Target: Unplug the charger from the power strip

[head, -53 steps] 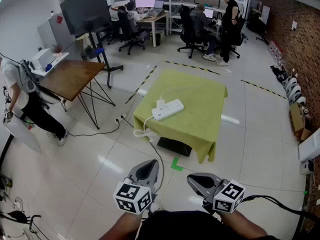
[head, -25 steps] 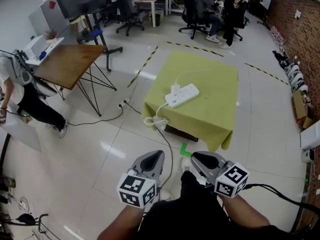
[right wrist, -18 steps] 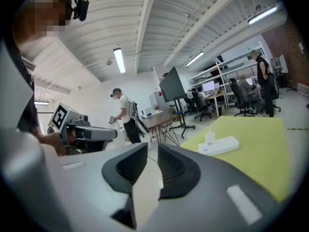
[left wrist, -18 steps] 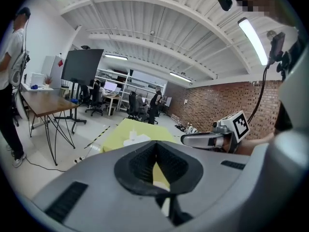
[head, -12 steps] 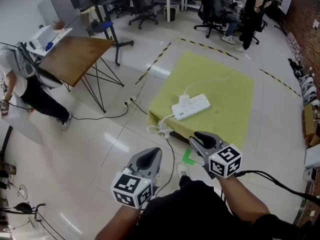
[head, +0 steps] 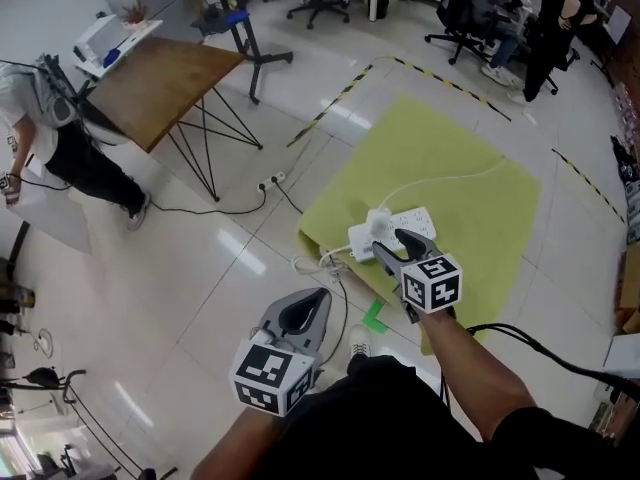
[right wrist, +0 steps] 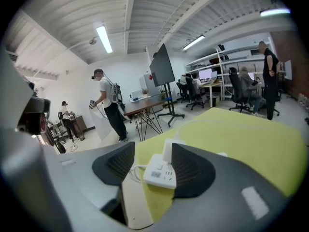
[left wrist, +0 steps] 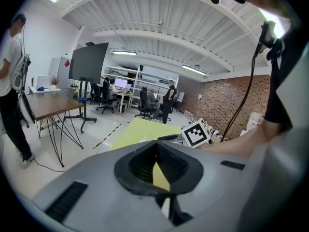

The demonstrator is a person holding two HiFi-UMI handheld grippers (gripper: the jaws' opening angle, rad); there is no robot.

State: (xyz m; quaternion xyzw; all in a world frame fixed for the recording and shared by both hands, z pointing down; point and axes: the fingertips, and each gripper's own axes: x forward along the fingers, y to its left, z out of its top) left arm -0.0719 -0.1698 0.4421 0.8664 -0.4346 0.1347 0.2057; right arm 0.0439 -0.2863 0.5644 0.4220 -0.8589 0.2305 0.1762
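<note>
A white power strip [head: 400, 226] lies on the near part of a yellow-green covered table [head: 470, 178]. A white charger [head: 377, 218] is plugged into the strip's left end, and its white cable [head: 448, 177] runs off across the cloth. My right gripper [head: 402, 240] hovers just over the strip's near edge with its jaws opening; nothing is pressed between them. In the right gripper view the strip [right wrist: 159, 172] and charger [right wrist: 168, 150] show ahead between the pads [right wrist: 190, 170]. My left gripper [head: 303, 311] hangs lower left over the floor, shut and empty.
A wooden table on black legs [head: 165, 73] stands at the left, with a person [head: 50, 138] beside it. Cables [head: 225, 208] trail over the tiled floor to a socket near the cloth's corner. A green tape mark [head: 372, 316] lies by the table. People sit at desks at the back.
The view has closed in on the yellow-green table. My right gripper has swung forward and down over the power strip and its jaws have spread. My left gripper has followed, staying lower.
</note>
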